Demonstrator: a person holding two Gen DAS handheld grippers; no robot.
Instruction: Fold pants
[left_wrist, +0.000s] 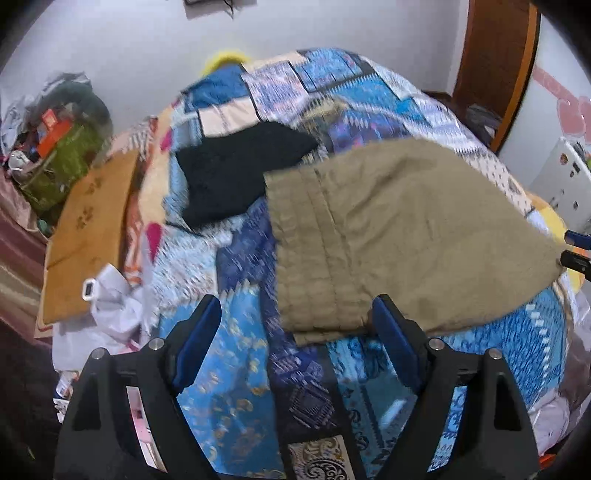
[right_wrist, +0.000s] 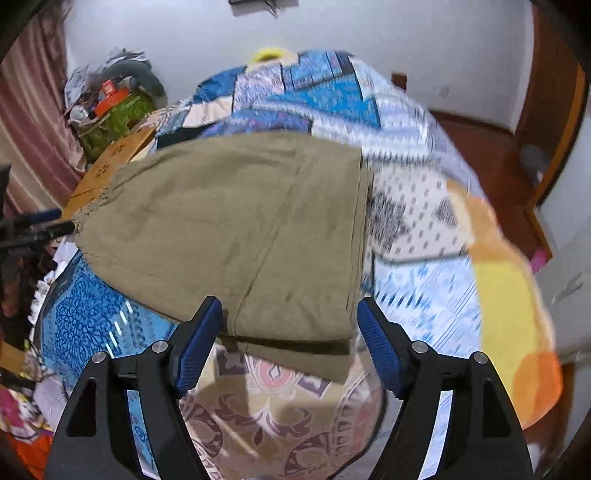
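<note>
The folded khaki pants (left_wrist: 399, 236) are lying flat on the blue patterned bedspread (left_wrist: 236, 387), beside a black garment (left_wrist: 236, 177), while the left gripper (left_wrist: 295, 325) and the right gripper (right_wrist: 290, 325) are both hovering with jaws apart, gripping nothing.

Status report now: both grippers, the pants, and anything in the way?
Left gripper open, empty. Right gripper open, empty. Khaki pants folded, flat on the bed. Black garment lies beside the pants; overlap unclear.
</note>
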